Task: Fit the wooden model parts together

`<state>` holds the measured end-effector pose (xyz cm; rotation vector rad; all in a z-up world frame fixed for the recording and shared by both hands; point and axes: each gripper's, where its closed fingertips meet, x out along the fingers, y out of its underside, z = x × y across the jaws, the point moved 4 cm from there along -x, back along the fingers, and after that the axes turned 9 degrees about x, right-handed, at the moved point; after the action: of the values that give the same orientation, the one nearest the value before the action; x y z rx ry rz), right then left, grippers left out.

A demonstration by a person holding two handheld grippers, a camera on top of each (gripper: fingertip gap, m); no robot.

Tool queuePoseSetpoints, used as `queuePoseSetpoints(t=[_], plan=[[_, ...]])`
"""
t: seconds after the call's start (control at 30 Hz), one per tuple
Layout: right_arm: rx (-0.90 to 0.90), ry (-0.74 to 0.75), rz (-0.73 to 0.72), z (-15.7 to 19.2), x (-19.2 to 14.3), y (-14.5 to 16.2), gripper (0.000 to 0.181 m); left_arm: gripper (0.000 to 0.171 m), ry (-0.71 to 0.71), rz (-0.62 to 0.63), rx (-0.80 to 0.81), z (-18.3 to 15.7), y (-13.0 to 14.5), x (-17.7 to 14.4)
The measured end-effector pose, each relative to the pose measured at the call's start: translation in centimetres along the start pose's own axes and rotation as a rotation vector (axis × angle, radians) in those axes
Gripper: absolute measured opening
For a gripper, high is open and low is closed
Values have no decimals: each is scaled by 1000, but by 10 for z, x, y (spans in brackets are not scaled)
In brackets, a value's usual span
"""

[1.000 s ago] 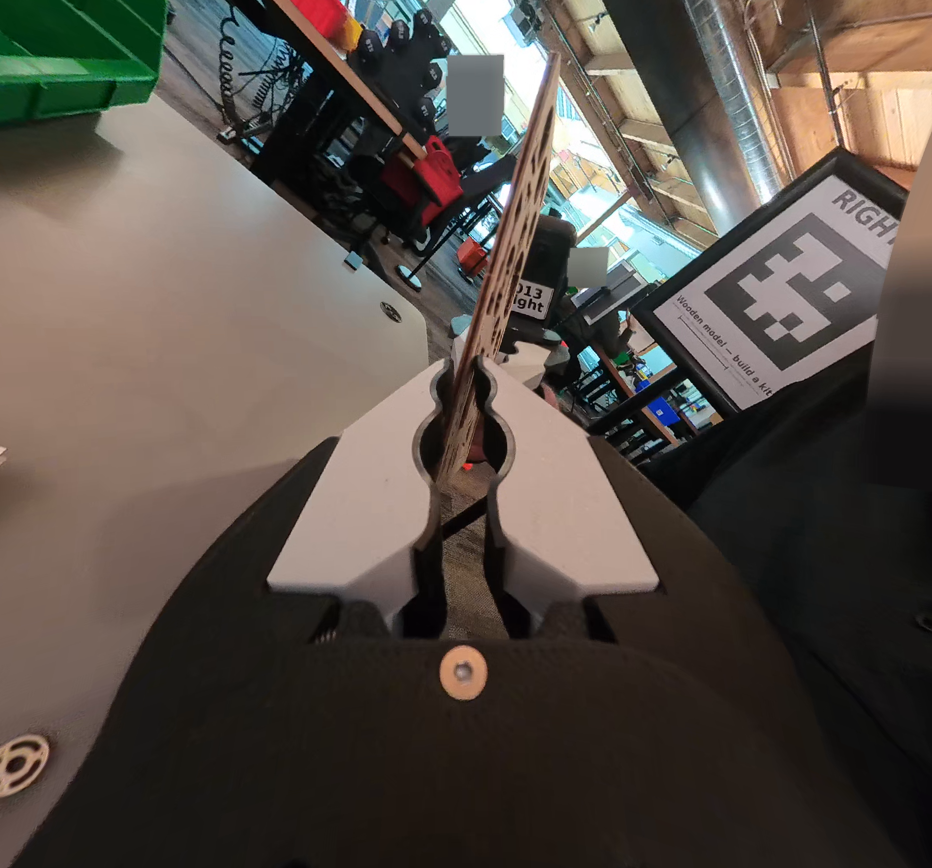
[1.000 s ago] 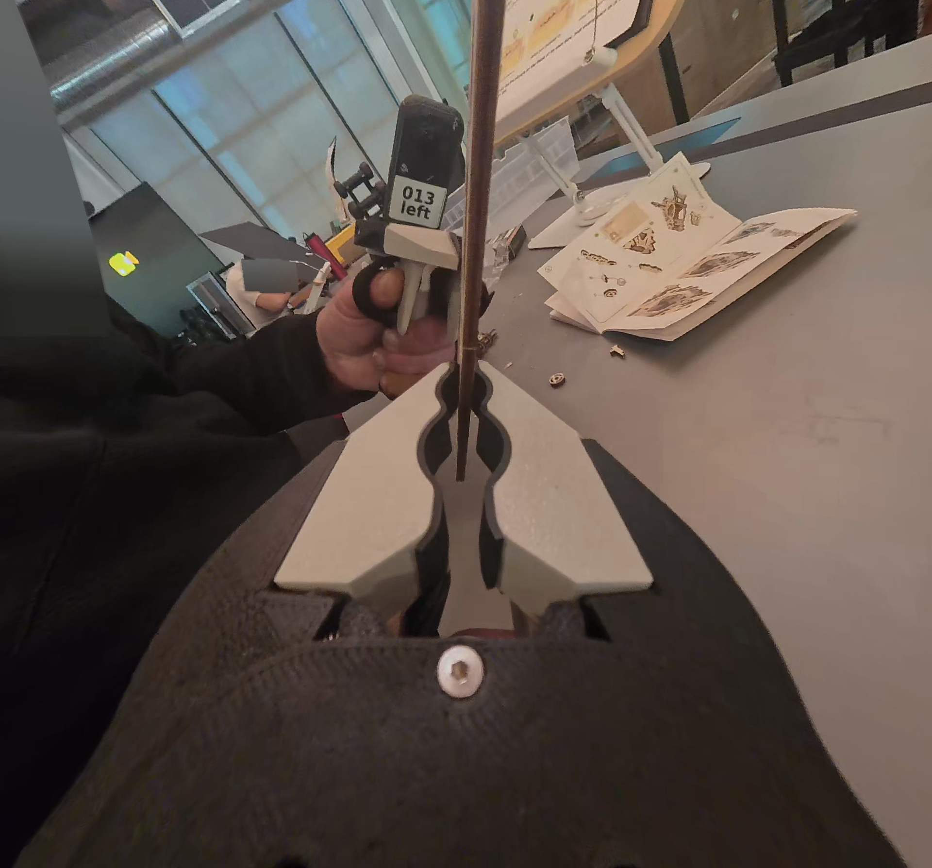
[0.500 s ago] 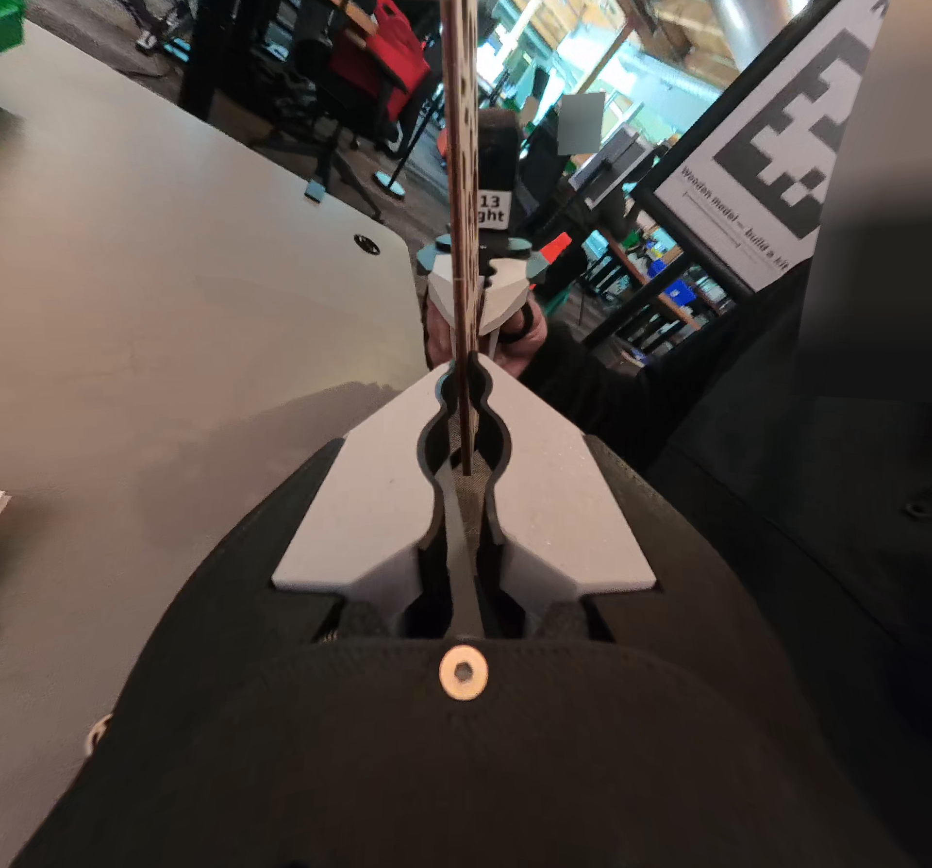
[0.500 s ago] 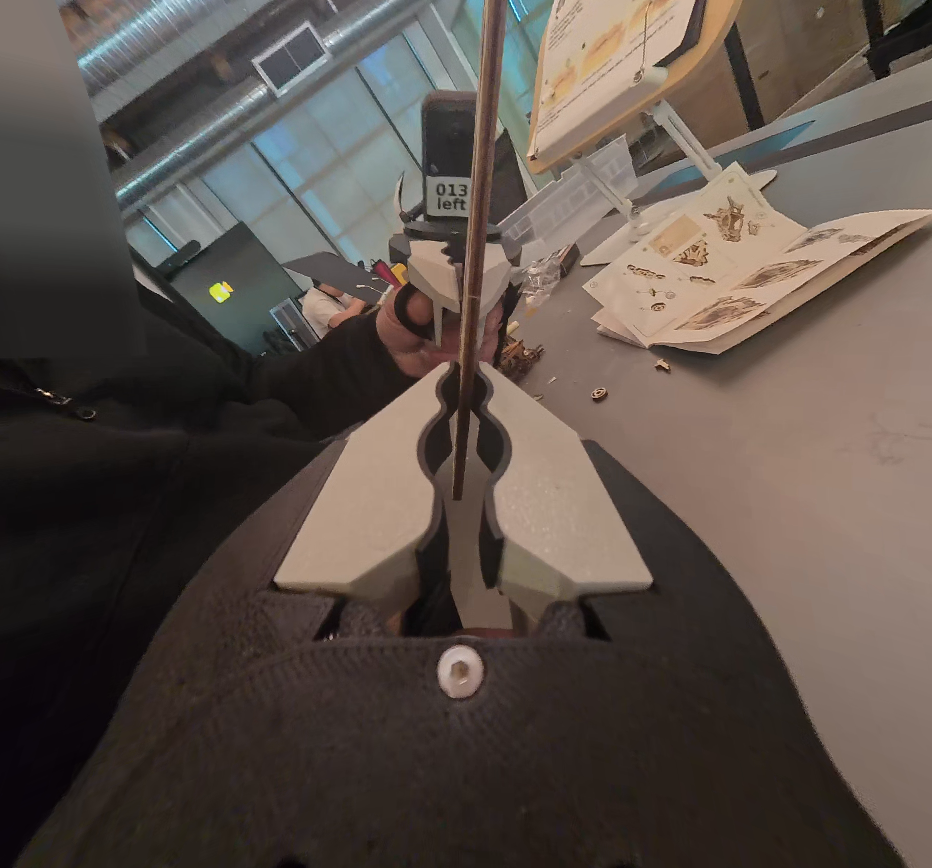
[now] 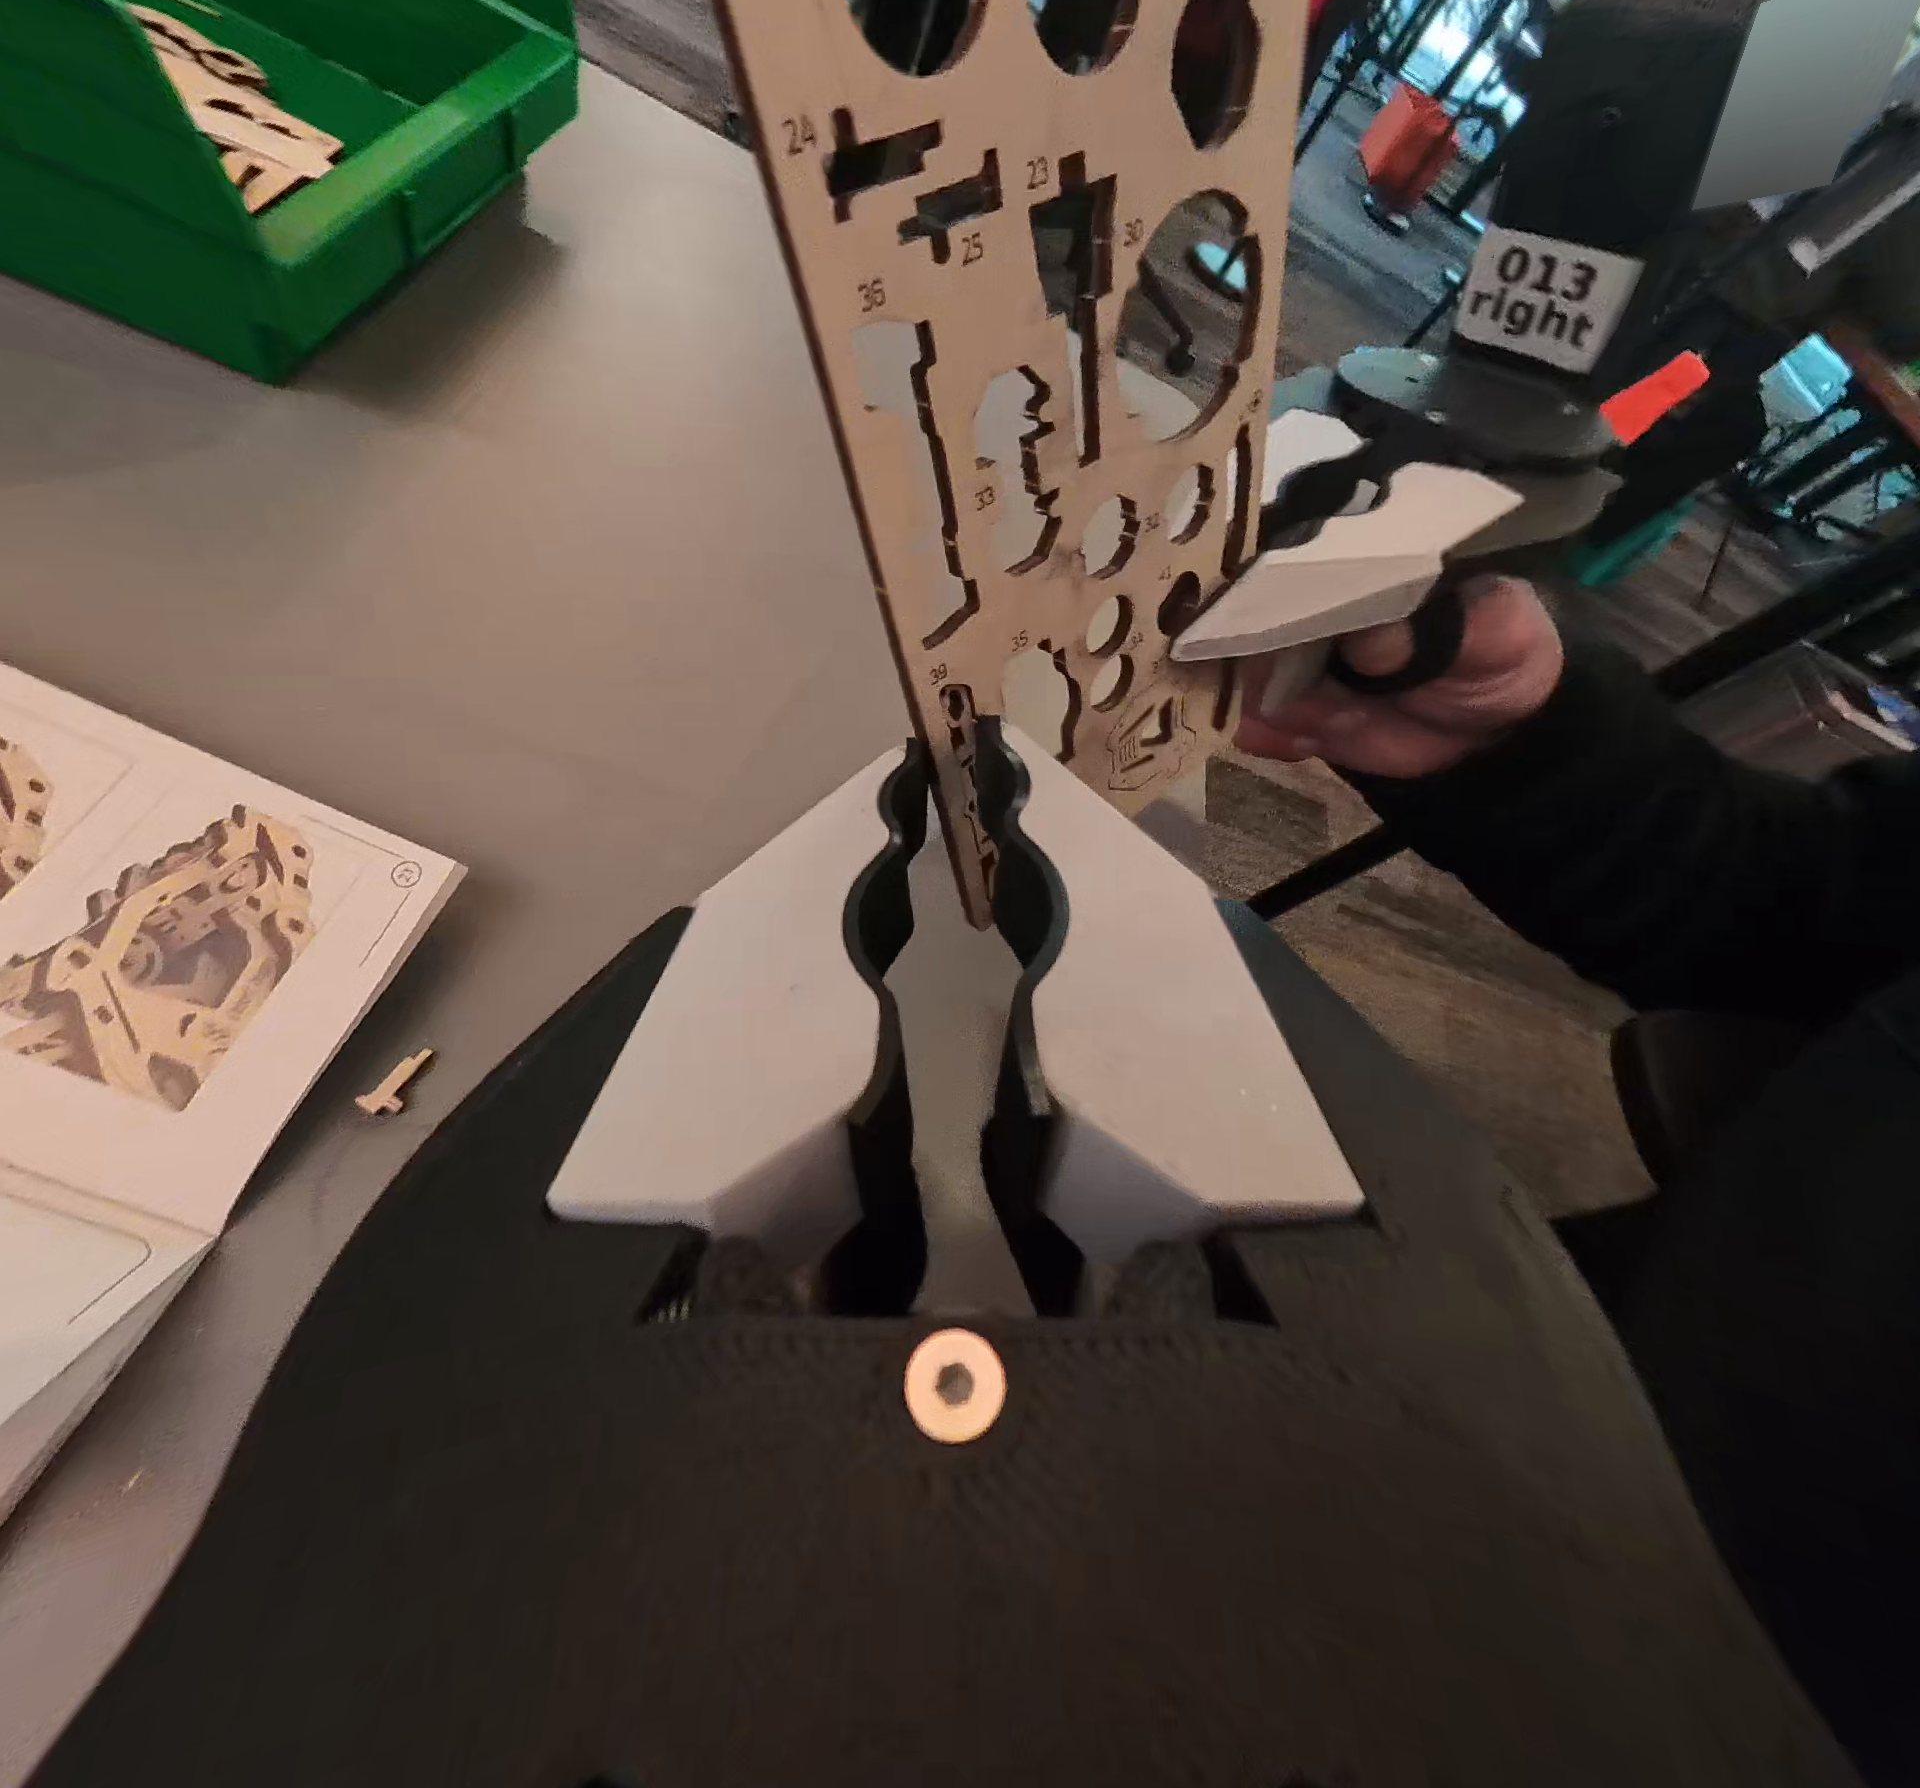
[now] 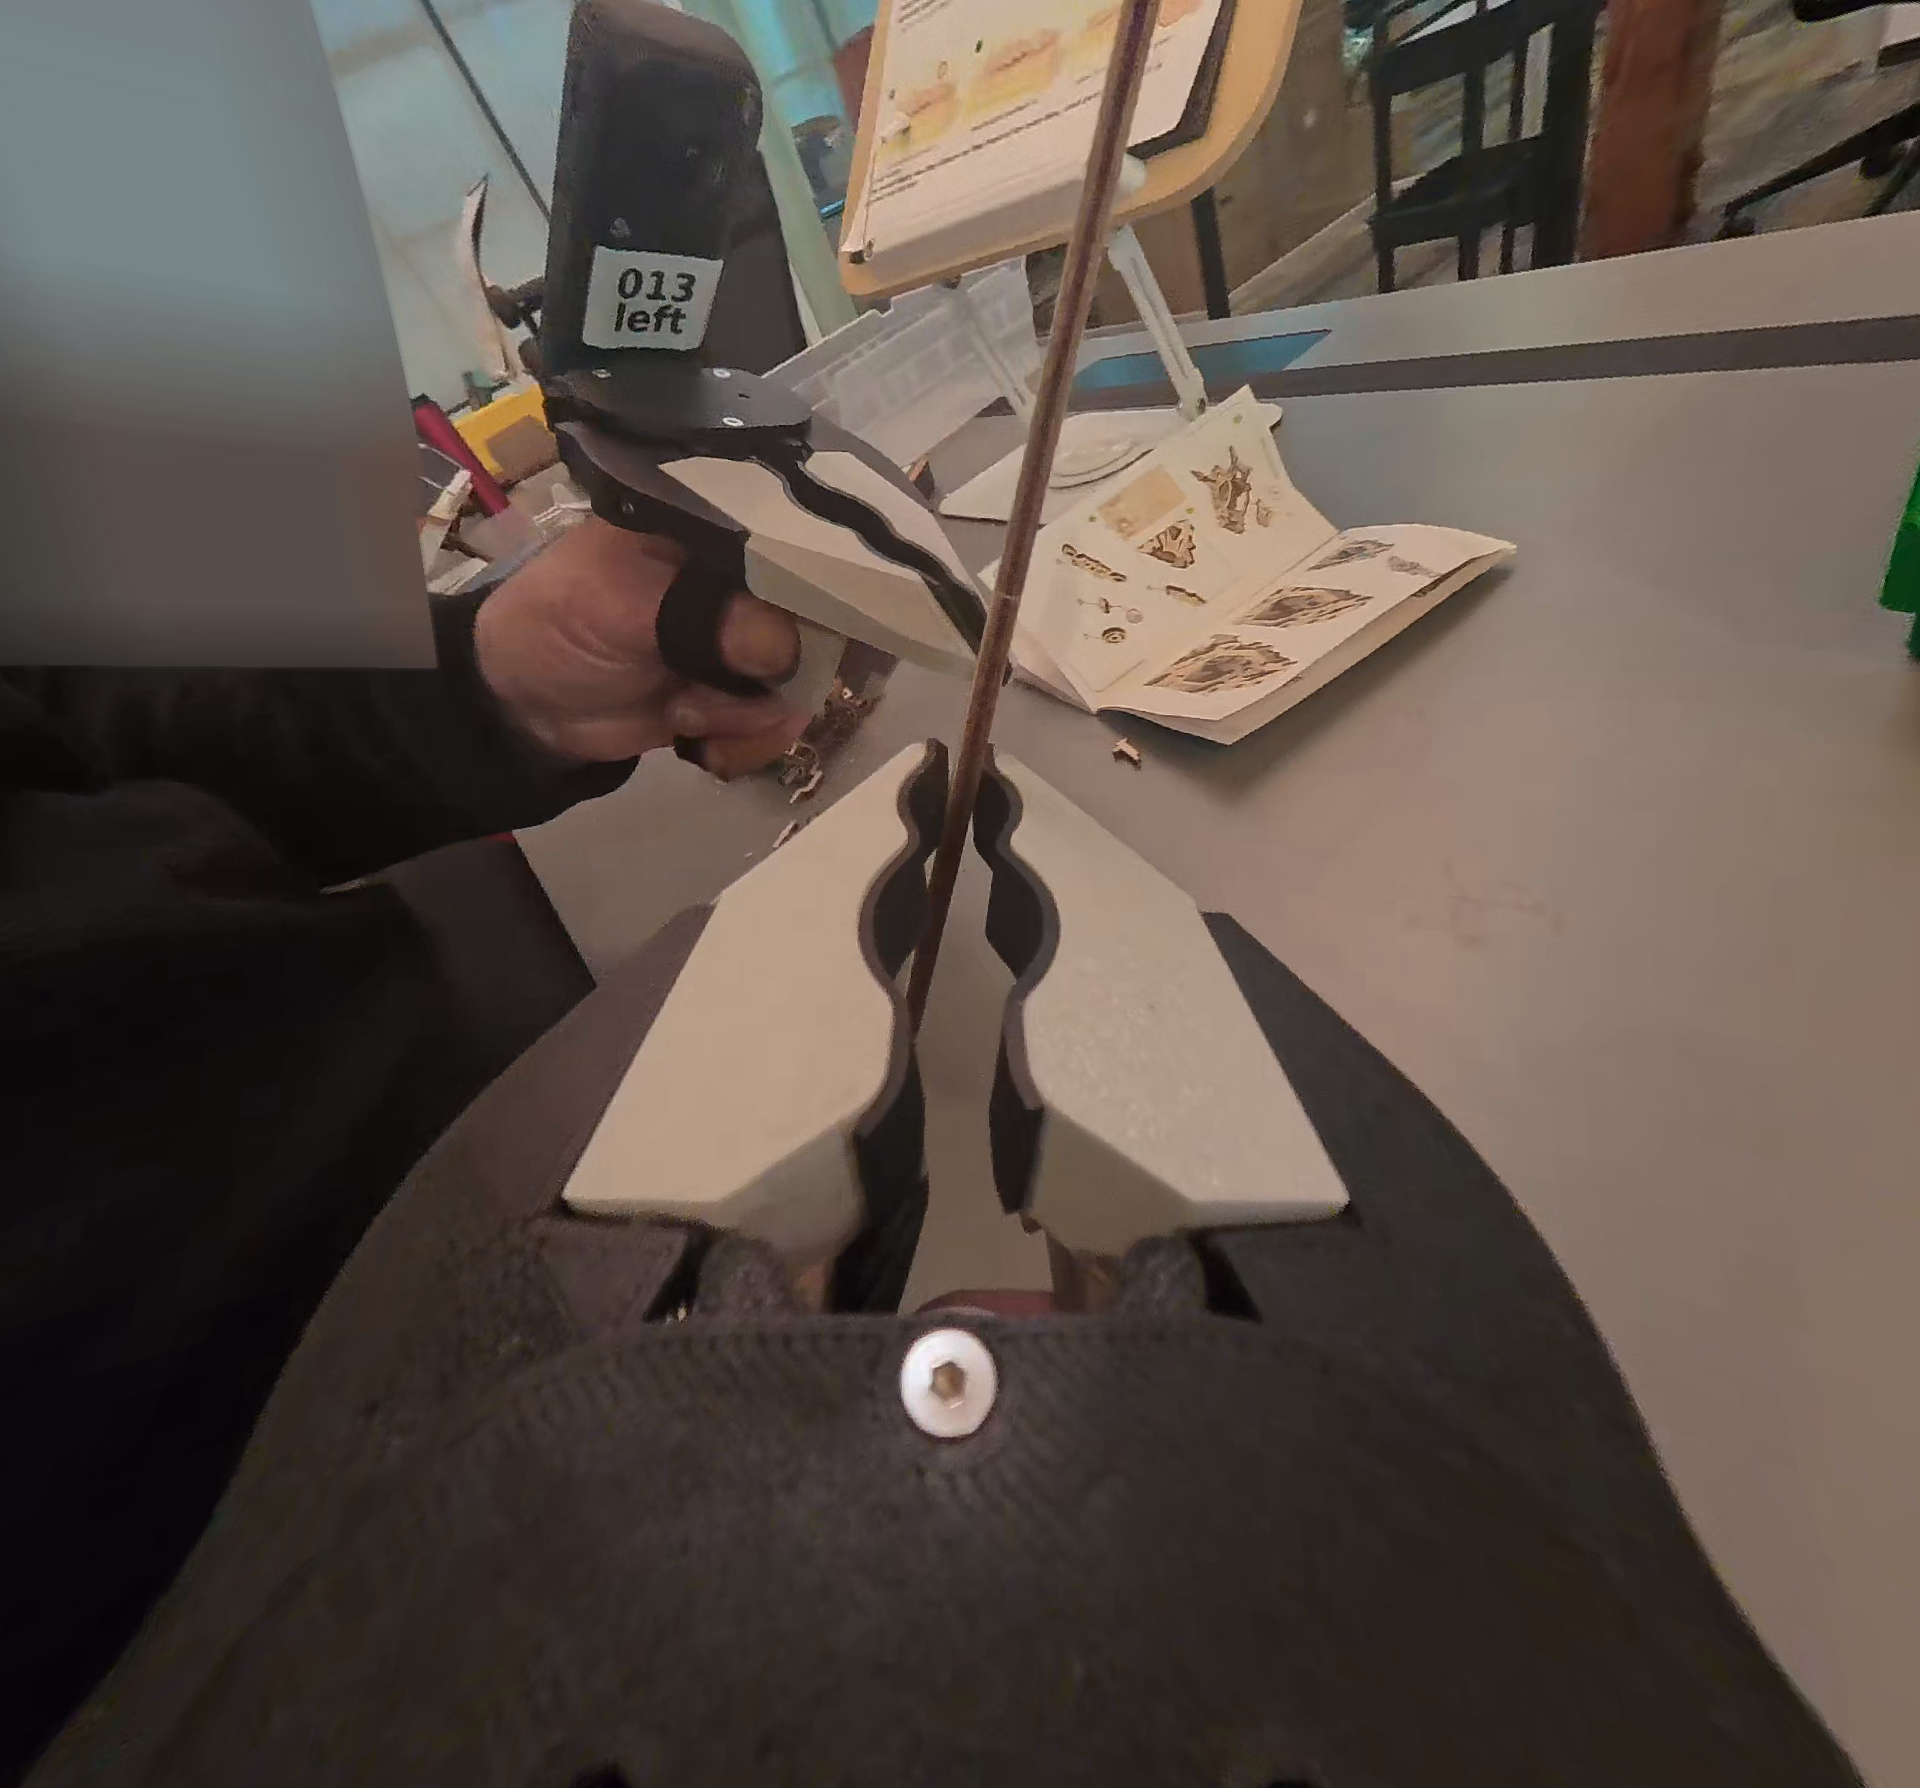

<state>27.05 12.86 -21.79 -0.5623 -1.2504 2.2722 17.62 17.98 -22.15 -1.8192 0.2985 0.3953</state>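
Two tools, left [image 5: 961, 751] and right [image 6: 961, 772], clamp our sheet [image 5: 1039, 336]; next we must push a part free.

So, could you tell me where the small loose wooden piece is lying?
In the left wrist view, the loose wooden piece lies on the grey table at lower left, just beside the open booklet's right corner.
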Motion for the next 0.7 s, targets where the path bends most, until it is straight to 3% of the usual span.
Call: queuePoseSetpoints(t=[0.3, 0.5, 0.7], plan=[[201, -199, -128, -2, -7, -7, 1, 2, 283, -183, -127, -11, -3, -12], [154, -182, -105, 0, -10, -8, 1, 2, 247, -166, -121, -11, -2, -6], [76, -117, -65, 4, -5, -6, 3, 2, 112, -133, -95, -3, -1, -1]])
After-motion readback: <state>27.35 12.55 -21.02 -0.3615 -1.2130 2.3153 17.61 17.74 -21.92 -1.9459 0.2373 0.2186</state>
